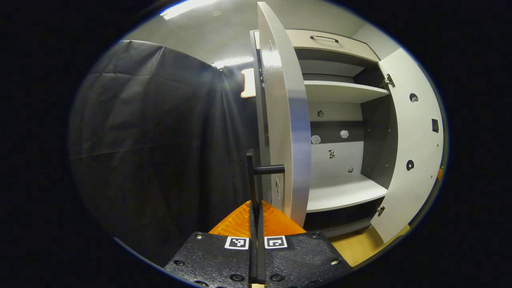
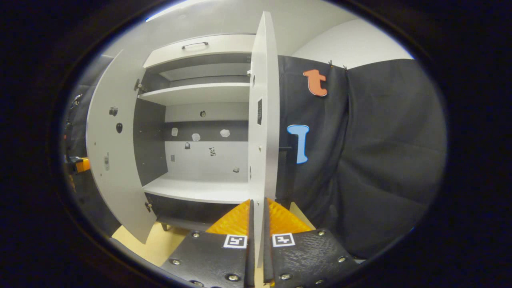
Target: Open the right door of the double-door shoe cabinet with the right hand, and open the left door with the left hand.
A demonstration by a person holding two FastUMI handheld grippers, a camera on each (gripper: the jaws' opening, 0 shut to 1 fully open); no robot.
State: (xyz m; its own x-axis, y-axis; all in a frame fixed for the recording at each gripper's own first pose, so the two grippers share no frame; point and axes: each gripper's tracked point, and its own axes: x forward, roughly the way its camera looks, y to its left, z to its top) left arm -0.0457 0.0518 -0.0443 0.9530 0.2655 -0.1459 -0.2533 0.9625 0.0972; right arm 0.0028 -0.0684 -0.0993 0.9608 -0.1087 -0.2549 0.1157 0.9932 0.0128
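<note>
The shoe cabinet [image 1: 340,92] [image 2: 200,94] is pale grey with both doors swung wide open. In the left gripper view, the left door [image 1: 286,120] stands edge-on right ahead. Its black bar handle [image 1: 253,172] runs down between the fingers of my left gripper [image 1: 256,205], which is shut on it. The right door [image 1: 414,140] hangs open farther off. In the right gripper view, the right door [image 2: 262,120] is edge-on, and its lower edge sits between the fingers of my right gripper [image 2: 258,202], which is shut on the panel. The left door [image 2: 112,152] stands open at the left.
Inside are two white shelves [image 1: 344,194] [image 2: 200,190] and a dark back wall. A drawer with a black handle [image 1: 324,38] [image 2: 195,44] tops the cabinet. Black cloth walls [image 1: 160,140] [image 2: 380,160] flank it. A light wooden floor [image 1: 360,248] [image 2: 160,244] lies below.
</note>
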